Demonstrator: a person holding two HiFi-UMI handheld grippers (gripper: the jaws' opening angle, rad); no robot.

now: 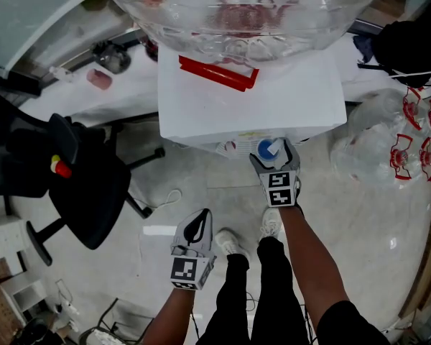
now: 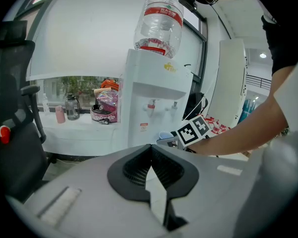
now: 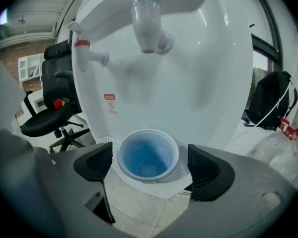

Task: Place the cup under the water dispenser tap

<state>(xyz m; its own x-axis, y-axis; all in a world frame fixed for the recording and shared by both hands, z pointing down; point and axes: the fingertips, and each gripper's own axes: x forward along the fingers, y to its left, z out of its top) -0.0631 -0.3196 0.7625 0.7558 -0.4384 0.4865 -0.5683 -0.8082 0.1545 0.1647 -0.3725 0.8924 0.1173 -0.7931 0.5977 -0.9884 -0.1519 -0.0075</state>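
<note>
A pale blue plastic cup (image 3: 148, 155) stands upright on the drip tray of the white water dispenser (image 3: 188, 83), right below the white tap (image 3: 148, 29); a red tap (image 3: 89, 53) is to its left. My right gripper (image 3: 150, 166) is open, its pads apart from the cup on both sides. From the head view, the right gripper (image 1: 274, 155) reaches the dispenser (image 1: 251, 99) front with the cup (image 1: 267, 148) between its jaws. My left gripper (image 1: 198, 221) hangs back lower left, shut and empty (image 2: 150, 155), facing the dispenser (image 2: 154, 108).
A large clear bottle (image 1: 244, 13) tops the dispenser. A black office chair (image 1: 79, 185) stands left, a bag of empty bottles (image 1: 395, 142) right, a black backpack (image 1: 409, 49) behind it. A counter (image 1: 129, 85) with small items runs behind. The person's legs (image 1: 266, 279) are below.
</note>
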